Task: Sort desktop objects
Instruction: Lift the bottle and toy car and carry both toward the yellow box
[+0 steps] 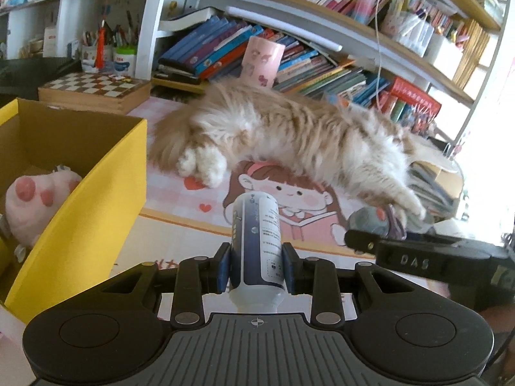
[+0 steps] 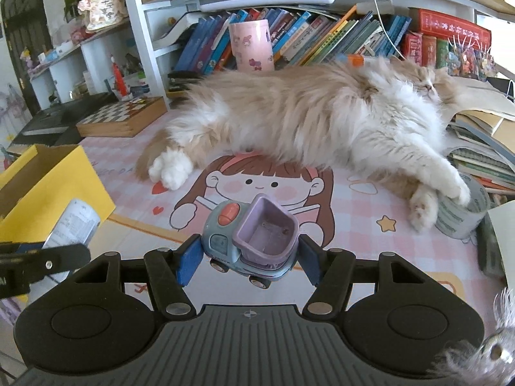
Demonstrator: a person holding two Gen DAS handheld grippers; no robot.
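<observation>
The left gripper [image 1: 256, 265] holds a bottle [image 1: 256, 241], white with a dark blue label, its blue pads pressed on the bottle's two sides. The bottle stands out forward between the fingers, raised off the surface [image 1: 180, 206], with its far end aimed toward the cat [image 1: 289, 132].

The right gripper [image 2: 248, 255] holds a toy truck [image 2: 249, 241], pale blue with a purple tipper bed and an orange knob. The jaws stand about half apart, one pad on each side of the truck, and its wheels hang clear of the surface.

The cat, long-haired, ginger and white, lies stretched on its side across a pink checked mat [image 2: 354, 212] printed with a cartoon girl. Both held things are on the near side of the cat, over the mat's front edge. Left of the cat's hind paws stands a yellow box [image 1: 96, 199], open at the top, with a pink plush [image 1: 35, 202] inside. Beyond the box, left of the cat's tail, lies a chessboard [image 1: 96, 91]. Behind the cat stands a pink cup [image 1: 262, 61] against a row of books [image 1: 322, 67] on the shelf. By the cat's front paws, on the right, sits a roll of tape [image 2: 463, 212] beside a stack of books.
</observation>
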